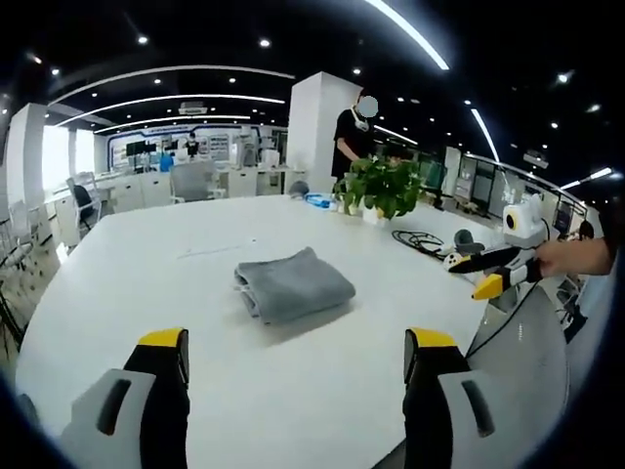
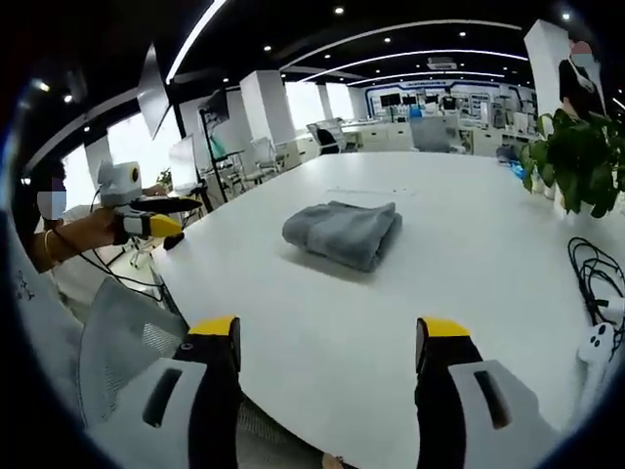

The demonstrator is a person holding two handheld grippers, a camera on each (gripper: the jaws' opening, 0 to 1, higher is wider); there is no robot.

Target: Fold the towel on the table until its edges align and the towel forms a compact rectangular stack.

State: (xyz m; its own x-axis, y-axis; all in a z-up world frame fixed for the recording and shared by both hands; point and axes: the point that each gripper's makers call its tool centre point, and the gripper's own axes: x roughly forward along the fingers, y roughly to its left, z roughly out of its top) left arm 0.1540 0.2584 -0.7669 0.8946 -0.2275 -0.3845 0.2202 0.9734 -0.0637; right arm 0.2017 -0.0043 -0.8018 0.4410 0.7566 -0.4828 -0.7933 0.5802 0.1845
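Note:
A grey towel (image 1: 293, 283) lies folded into a compact rectangle near the middle of the white table (image 1: 137, 264). My left gripper (image 1: 296, 342) is open and empty, hovering above the near table edge short of the towel. In the left gripper view the right gripper (image 1: 479, 274) comes in from the right, held in a hand (image 1: 576, 256) beyond the table's edge. From the right gripper view the same towel (image 2: 344, 233) lies ahead, and my right gripper (image 2: 328, 330) is open and empty, well back from it. The left gripper (image 2: 146, 223) shows at the left, off the table.
A potted plant (image 1: 381, 186) stands at the table's far side, with black cables (image 1: 420, 239) beside it. A person (image 1: 354, 132) stands behind the plant. A white plug (image 2: 596, 344) and cable (image 2: 591, 264) lie at the right. A mesh chair (image 2: 122, 342) is at the near left.

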